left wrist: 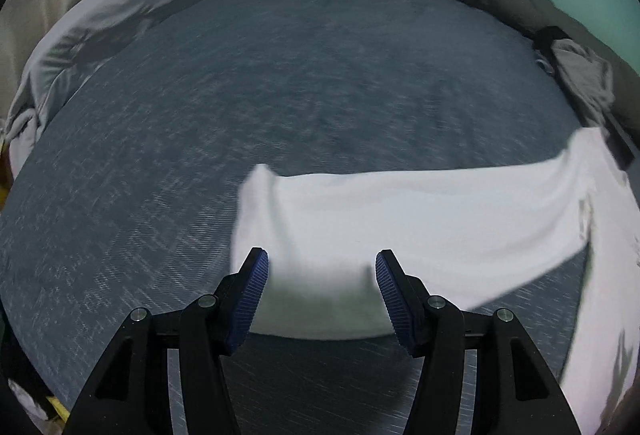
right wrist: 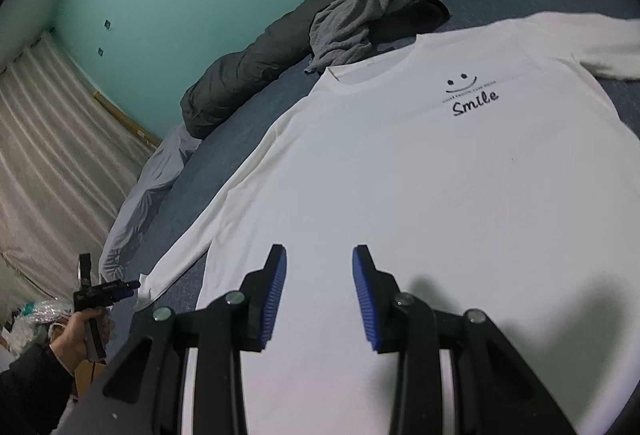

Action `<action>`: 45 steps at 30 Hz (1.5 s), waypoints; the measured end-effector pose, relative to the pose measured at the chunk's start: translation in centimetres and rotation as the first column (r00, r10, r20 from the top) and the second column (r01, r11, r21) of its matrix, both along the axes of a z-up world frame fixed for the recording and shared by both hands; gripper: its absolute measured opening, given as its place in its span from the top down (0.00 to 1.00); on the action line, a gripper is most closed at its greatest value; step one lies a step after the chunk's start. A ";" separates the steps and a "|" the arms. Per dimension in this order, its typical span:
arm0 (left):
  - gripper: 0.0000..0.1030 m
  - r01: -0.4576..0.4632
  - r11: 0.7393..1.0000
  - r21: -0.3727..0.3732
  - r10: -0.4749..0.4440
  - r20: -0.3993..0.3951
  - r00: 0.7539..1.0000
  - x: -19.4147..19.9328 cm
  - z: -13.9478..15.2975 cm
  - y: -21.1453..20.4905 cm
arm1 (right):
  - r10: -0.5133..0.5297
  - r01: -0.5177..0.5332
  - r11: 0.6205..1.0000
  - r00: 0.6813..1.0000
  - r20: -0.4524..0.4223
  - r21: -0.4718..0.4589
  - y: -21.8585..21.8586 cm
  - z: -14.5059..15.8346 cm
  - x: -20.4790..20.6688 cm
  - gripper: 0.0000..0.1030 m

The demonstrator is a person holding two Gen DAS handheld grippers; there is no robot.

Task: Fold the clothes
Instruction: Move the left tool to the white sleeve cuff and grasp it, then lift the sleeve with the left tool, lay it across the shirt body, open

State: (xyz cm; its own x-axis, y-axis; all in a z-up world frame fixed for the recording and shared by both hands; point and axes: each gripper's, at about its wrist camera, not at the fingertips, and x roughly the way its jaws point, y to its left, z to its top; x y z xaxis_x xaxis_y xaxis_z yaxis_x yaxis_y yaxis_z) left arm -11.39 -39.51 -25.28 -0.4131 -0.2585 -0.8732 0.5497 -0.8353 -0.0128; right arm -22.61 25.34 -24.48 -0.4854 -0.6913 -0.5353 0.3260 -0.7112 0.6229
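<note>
A white long-sleeved shirt (right wrist: 420, 175) with a smiley face and "Smile" printed on its chest lies flat, front up, on the blue bed cover (left wrist: 280, 75). In the left wrist view its sleeve (left wrist: 400, 219) stretches across the cover. My left gripper (left wrist: 322, 267) hangs open over the cuff end, pads clear of the cloth. The right wrist view shows that left gripper (right wrist: 134, 285) in a hand at the sleeve's cuff. My right gripper (right wrist: 319, 255) stands open above the shirt's lower body with nothing between its fingers.
A crumpled grey garment (right wrist: 352, 23) lies beyond the shirt's collar. A dark rolled duvet (right wrist: 260, 63) runs along the teal wall. Light grey bedding (left wrist: 120, 15) is bunched at the bed's far left edge, with a beige curtain (right wrist: 48, 155) behind it.
</note>
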 end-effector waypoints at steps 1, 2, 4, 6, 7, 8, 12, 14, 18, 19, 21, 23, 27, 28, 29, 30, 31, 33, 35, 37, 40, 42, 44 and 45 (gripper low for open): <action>0.41 -0.012 1.000 -0.004 0.012 0.011 1.000 0.0 -0.3 -0.4 | 0.000 0.000 1.000 1.000 0.007 -0.007 0.0 -0.1 -0.1 0.67; 0.41 -0.026 1.000 -0.004 0.026 0.021 0.999 -0.1 -0.6 -0.8 | 0.000 0.000 1.000 1.000 0.009 -0.009 0.0 -0.2 -0.1 0.67; 0.41 -0.063 0.998 -0.006 0.063 0.026 0.998 0.0 -1.2 -1.7 | 0.000 0.000 1.000 1.000 0.009 -0.008 0.0 -0.3 -0.1 0.67; 0.41 -0.083 0.997 0.000 0.083 0.024 0.996 0.1 -1.4 -2.4 | 0.001 -0.001 1.000 1.000 0.007 -0.009 0.0 -0.3 -0.1 0.67; 0.41 -0.091 0.996 0.000 0.091 0.027 0.996 0.1 -1.6 -2.7 | 0.003 -0.003 1.000 1.000 0.007 -0.011 -0.1 -0.3 -0.2 0.67; 0.41 -0.094 0.996 -0.002 0.094 0.032 0.995 0.0 -1.8 -2.9 | 0.007 -0.007 1.000 1.000 0.006 -0.016 -0.1 -0.3 -0.2 0.67; 0.42 -0.079 0.997 -0.001 0.079 0.039 0.996 -0.6 -2.4 -3.0 | 0.014 -0.014 1.000 1.000 0.005 -0.023 -0.2 -0.4 -0.3 0.67; 0.44 -0.062 0.998 -0.003 0.062 0.041 0.997 -0.9 -2.6 -2.7 | 0.016 -0.016 1.000 1.000 0.004 -0.022 -0.3 -0.4 -0.3 0.67; 0.78 -0.011 1.000 -0.022 0.012 0.060 0.998 -1.8 -2.8 -1.7 | 0.017 -0.017 1.000 1.000 0.009 -0.017 -0.3 -0.7 -0.4 0.67; 0.86 0.000 1.000 -0.031 0.002 0.061 0.998 -2.0 -2.7 -1.5 | 0.017 -0.017 1.000 1.000 0.010 -0.017 -0.3 -0.7 -0.4 0.67; 0.95 0.009 0.999 -0.051 -0.006 0.057 0.998 -2.3 -2.2 -1.3 | 0.019 -0.019 1.000 1.000 0.011 -0.016 -0.3 -0.8 -0.4 0.67; 0.95 0.009 0.997 -0.078 -0.006 0.045 0.999 -2.4 -1.4 -1.3 | 0.018 -0.018 1.000 1.000 0.011 -0.017 -0.3 -0.9 -0.4 0.67; 0.96 -0.010 0.992 -0.127 0.011 0.002 1.000 -2.4 1.0 -1.9 | 0.018 -0.018 1.000 1.000 0.010 -0.016 -0.2 -0.9 -0.3 0.67; 0.96 -0.017 0.990 -0.142 0.015 -0.010 1.000 -2.5 1.8 -2.1 | 0.018 -0.018 1.000 1.000 0.010 -0.016 -0.2 -0.9 -0.4 0.67; 0.96 -0.023 0.988 -0.155 0.020 -0.020 1.000 -2.6 2.5 -2.3 | 0.019 -0.019 1.000 1.000 0.011 -0.016 -0.2 -1.0 -0.4 0.67; 0.96 -0.029 0.985 -0.167 0.025 -0.029 0.999 -2.7 3.1 -2.5 | 0.020 -0.020 1.000 1.000 0.011 -0.015 -0.2 -1.0 -0.5 0.67; 0.96 -0.042 0.982 -0.181 0.035 -0.044 0.998 -2.9 4.0 -2.9 | 0.021 -0.021 1.000 1.000 0.011 -0.014 -0.2 -1.0 -0.5 0.67; 0.96 -0.063 0.979 -0.194 0.051 -0.068 0.996 -3.0 5.2 -3.8 | 0.023 -0.023 1.000 1.000 0.011 -0.013 -0.2 -1.0 -0.5 0.67; 0.96 -0.071 0.974 -0.214 0.055 -0.079 0.995 -3.4 6.2 -3.9 | 0.025 -0.025 1.000 1.000 0.012 -0.013 -0.3 -1.1 -0.6 0.67; 0.96 -0.078 0.972 -0.223 0.060 -0.085 0.995 -4.4 6.8 -4.4 | 0.025 -0.024 1.000 1.000 0.017 -0.014 -0.2 -1.2 -0.7 0.67; 0.96 -0.098 0.971 -0.217 0.078 -0.101 0.992 -5.2 7.5 -5.6 | 0.022 -0.022 1.000 0.999 0.023 -0.012 -0.2 -1.4 -0.8 0.67; 0.96 -0.111 0.976 -0.188 0.095 -0.093 0.991 -5.5 6.9 -6.6 | 0.022 -0.022 1.000 0.999 0.024 -0.008 -0.2 -1.5 -0.9 0.67; 0.96 -0.125 0.982 -0.143 0.116 -0.073 0.991 -5.7 5.9 -7.1 | 0.025 -0.025 1.000 0.999 0.025 -0.006 -0.3 -1.6 -0.9 0.67; 0.96 -0.132 0.984 -0.121 0.126 -0.060 0.990 -5.7 5.2 -7.3 | 0.027 -0.026 1.000 0.999 0.025 -0.004 -0.4 -1.6 -0.9 0.67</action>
State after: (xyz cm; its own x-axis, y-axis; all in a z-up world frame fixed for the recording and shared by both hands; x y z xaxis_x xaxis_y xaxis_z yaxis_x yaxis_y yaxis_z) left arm -17.12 -46.83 -20.10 -0.4128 -0.4181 -0.8092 0.6542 -0.7542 0.0560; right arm -23.55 24.92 -26.06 -0.4532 -0.7057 -0.5447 0.3288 -0.7003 0.6337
